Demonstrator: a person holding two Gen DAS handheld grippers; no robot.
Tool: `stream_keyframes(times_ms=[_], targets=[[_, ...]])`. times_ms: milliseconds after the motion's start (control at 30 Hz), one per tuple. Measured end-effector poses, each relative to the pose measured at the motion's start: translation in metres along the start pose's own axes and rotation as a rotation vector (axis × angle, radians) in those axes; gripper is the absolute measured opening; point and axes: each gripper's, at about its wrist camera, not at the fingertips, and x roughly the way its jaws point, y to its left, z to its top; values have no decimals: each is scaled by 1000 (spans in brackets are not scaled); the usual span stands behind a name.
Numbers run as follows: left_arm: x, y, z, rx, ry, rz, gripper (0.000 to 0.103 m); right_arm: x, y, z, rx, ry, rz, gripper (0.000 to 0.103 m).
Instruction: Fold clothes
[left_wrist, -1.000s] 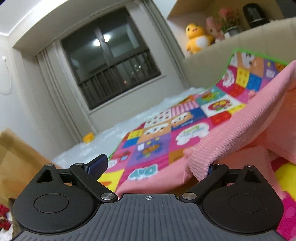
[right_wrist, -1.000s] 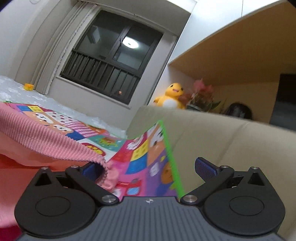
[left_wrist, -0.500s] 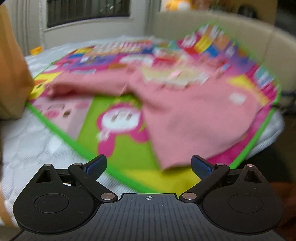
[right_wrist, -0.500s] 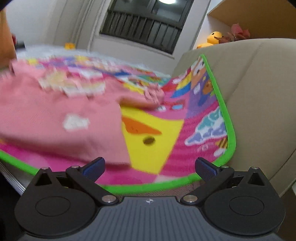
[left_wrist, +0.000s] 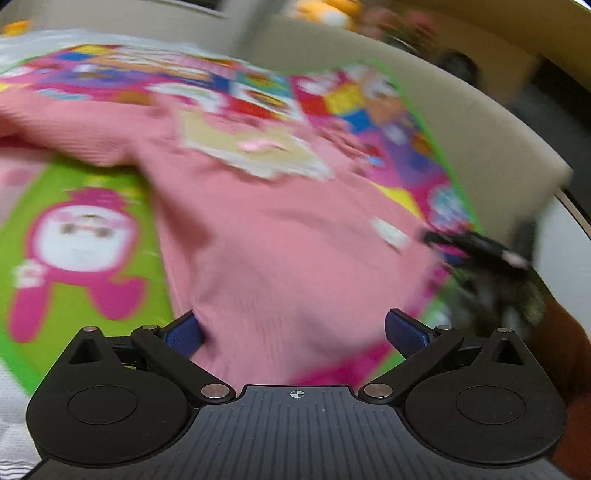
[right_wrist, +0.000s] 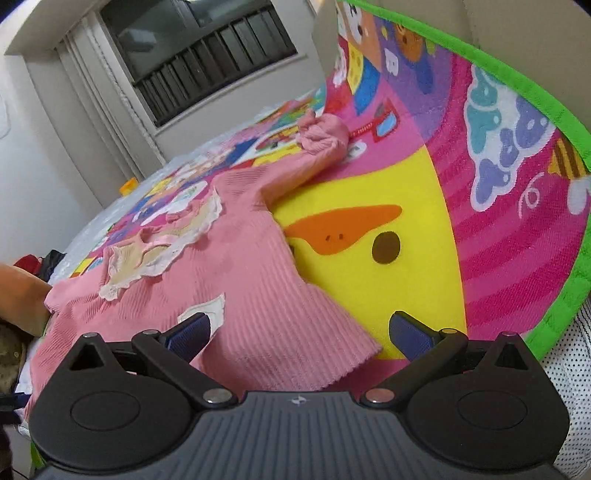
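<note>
A pink ribbed top (left_wrist: 258, 229) with a cream lace collar (left_wrist: 255, 151) lies spread flat on a colourful play mat (left_wrist: 77, 229). The left wrist view is motion-blurred. My left gripper (left_wrist: 293, 334) is open just above the top's hem, nothing between its fingers. In the right wrist view the same pink top (right_wrist: 243, 280) lies with one sleeve (right_wrist: 317, 140) reaching up the mat (right_wrist: 406, 280). My right gripper (right_wrist: 299, 332) stands open over the hem's right corner, holding nothing. The right gripper also shows as a dark blurred shape (left_wrist: 480, 243) at the top's far edge.
The mat (right_wrist: 517, 206) curls up against a beige sofa back (left_wrist: 480, 122) on the right. A person's forearm (right_wrist: 22, 295) shows at the left edge. White quilted bedding (left_wrist: 14, 413) borders the mat. A barred window (right_wrist: 207, 55) and curtains lie beyond.
A second ago both grippers held the pink top lifted in the air. It now lies flat on the mat, released, and both grippers have dropped low over its hem.
</note>
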Motion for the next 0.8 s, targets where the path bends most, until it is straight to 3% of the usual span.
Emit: stream_keyframes(times_ms=[100,200,333,433,567,700,767,800], targets=[[-15,-4,9,32,-43,-33,103,5,12,-1,-111,48,-36,103],[-32,10,33,-11,-188,7,103,9,26,3,-223,93,-76,103],[-33,41,62,-150,-351,197,103,-12,52,34,-386,-65,-112,103],[-5,65,76,-236,-382,227,103,-13,68,70,-466,-164,-159,103],[34,91,70,-292,-430,253,103,46,74,128,-463,-145,-291,103],[36,108,50,-334,-490,222,103,124,76,157,-529,-129,-413,103],[32,114,42,-362,-525,199,103,164,82,162,-626,-149,-438,97],[32,116,41,-373,-536,188,103,181,86,162,-677,-155,-447,88]])
